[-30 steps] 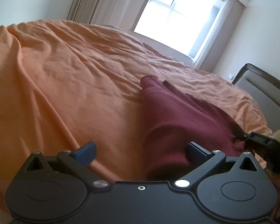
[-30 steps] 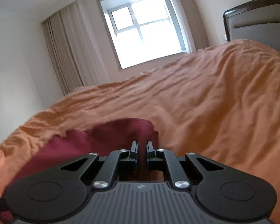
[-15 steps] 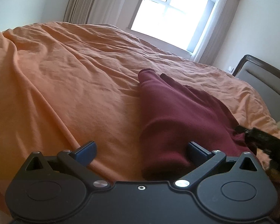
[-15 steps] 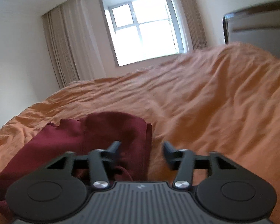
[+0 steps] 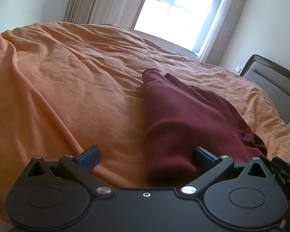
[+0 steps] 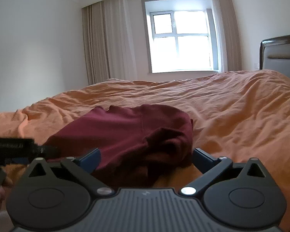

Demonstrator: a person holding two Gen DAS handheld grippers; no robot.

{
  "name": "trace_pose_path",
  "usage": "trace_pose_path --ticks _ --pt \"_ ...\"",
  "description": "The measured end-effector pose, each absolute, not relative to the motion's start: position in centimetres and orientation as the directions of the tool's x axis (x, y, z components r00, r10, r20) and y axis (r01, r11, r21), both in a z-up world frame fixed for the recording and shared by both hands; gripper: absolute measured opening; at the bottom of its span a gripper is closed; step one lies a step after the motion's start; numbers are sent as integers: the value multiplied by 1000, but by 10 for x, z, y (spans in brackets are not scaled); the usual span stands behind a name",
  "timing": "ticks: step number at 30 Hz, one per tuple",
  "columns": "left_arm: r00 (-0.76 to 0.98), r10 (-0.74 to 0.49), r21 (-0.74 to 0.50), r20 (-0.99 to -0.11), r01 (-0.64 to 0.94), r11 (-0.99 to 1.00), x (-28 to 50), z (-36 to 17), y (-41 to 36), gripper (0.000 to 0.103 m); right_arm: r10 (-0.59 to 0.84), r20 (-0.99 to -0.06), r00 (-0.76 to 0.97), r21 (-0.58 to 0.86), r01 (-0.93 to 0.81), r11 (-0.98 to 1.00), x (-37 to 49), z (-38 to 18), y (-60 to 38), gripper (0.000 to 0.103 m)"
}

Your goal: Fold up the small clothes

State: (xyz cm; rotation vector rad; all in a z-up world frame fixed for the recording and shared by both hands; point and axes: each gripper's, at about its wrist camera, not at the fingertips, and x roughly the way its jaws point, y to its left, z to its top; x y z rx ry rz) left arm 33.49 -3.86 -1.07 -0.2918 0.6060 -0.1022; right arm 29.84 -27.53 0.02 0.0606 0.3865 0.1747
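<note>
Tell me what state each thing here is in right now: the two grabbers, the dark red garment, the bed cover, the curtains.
Left gripper: open, holding nothing.
Right gripper: open, holding nothing.
Maroon garment: folded over, lying loose on the bed.
Orange bedspread: spread out, wrinkled.
Curtains: drawn aside, window uncovered.

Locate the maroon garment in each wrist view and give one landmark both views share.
Left wrist: maroon garment lies right of centre on the orange bedding, running from mid-frame down to the right finger.
Right wrist: garment lies centre-left, bunched between the open fingers.
Shared landmark: the window.
</note>
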Motion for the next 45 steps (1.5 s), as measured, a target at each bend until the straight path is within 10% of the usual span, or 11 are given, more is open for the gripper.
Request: trace_pose_path --ticks 7,15,26,34,39,45 --pt "815 -182 -291 -550 17 957 336 -12 -38 102 136 -396 908 9 -144 990 293 -19 -264 90" --pt "812 -176 -284 -556 13 959 336 -11 -41 103 113 -341 933 -205 -191 960 272 -28 -228 20" --pt "809 -206 -335 -551 12 942 331 -6 -35 102 39 -320 947 -189 -104 976 279 -24 -246 7" --pt "803 -216 -333 -556 23 943 331 -5 -33 102 64 -345 936 -107 -107 989 284 -27 -259 17" --pt "805 -208 -334 -556 13 942 331 -4 -34 102 79 -329 941 -65 -106 992 276 -19 -272 70" --pt "804 -206 -332 -557 11 943 330 -4 -36 102 61 -316 947 12 -61 998 274 -18 -283 103"
